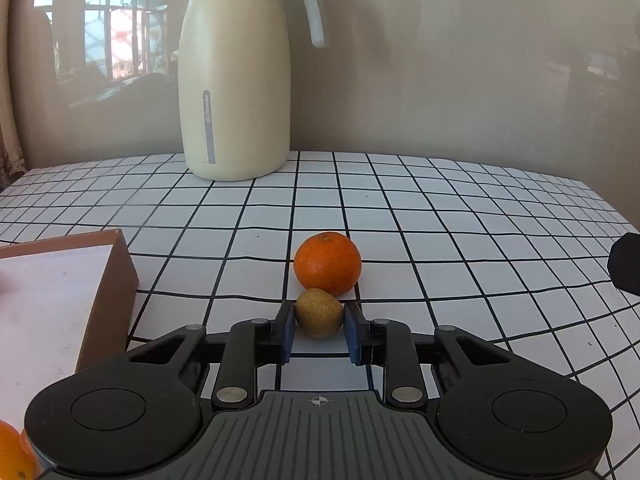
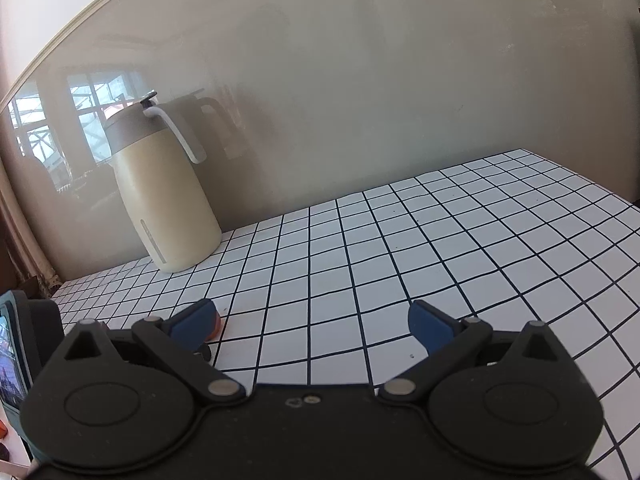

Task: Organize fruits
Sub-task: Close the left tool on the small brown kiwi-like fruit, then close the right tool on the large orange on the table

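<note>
The table [image 1: 460, 216], covered with a white cloth with black grid lines, is filling the lower half of both views, and a pale glossy wall is standing behind it. In the left wrist view a cream jug [image 1: 235, 80] with a grey top and a curved handle is standing upright at the upper centre, at the back edge of the table. In the right wrist view the same jug [image 2: 166, 196] is showing at the middle left. A brown box [image 1: 108, 296] with a white inside is lying at the left edge of the left wrist view, well apart from the fruits.

An orange [image 1: 327, 263] is sitting on the cloth at the centre of the left wrist view. Just below it in the frame, and touching it, is a small brownish-green fruit [image 1: 319, 312], shaped like an egg; its long axis is lying nearly across the frame, a little tilted. The left gripper [image 1: 319, 322] is clamping this small fruit, with one blue pad pressing on each end of it.

The right gripper [image 2: 312, 320] is hovering over the bare cloth in the lower part of its view, with its blue pads standing wide apart and nothing between them.

Another orange fruit [image 1: 14, 454] is peeking in at the lower left corner of the left wrist view.
</note>
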Demonstrator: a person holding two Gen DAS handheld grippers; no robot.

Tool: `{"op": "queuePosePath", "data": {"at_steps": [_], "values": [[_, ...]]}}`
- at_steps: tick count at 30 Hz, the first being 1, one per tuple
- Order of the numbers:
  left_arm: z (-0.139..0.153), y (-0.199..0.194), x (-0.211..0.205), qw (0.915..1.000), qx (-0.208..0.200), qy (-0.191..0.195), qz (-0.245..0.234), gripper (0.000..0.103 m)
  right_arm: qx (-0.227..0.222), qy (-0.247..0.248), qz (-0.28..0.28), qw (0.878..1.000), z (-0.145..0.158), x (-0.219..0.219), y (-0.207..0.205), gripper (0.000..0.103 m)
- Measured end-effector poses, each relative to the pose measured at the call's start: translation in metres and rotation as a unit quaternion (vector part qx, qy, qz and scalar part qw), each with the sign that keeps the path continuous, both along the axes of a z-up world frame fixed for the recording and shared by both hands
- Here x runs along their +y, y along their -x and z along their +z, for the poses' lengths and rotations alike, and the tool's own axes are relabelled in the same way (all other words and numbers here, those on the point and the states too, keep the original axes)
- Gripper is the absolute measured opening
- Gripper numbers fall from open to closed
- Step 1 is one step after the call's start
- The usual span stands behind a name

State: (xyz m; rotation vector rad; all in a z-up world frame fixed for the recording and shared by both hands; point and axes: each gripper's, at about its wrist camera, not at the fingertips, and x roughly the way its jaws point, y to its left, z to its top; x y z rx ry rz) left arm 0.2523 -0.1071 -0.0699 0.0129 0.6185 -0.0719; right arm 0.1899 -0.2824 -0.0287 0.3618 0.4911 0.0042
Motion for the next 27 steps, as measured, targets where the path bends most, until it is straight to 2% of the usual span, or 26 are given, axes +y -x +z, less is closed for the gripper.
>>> {"op": "queuePosePath", "data": {"at_steps": [19,24,27], "values": [[0.003,-0.004,0.040,0.9987,-0.010,-0.017,0.046,0.026,0.007,0.010,0.062,0.998,0.000,0.042,-0.029,0.095],[0.003,-0.006,0.052,0.9985,-0.013,-0.017,0.051,0.026,0.023,0.006,0.084,0.996,-0.005,0.053,-0.044,0.088],[0.003,-0.006,0.057,0.9982,-0.017,-0.019,0.053,0.026,0.036,0.000,0.096,0.995,-0.010,0.060,-0.053,0.080]]}}
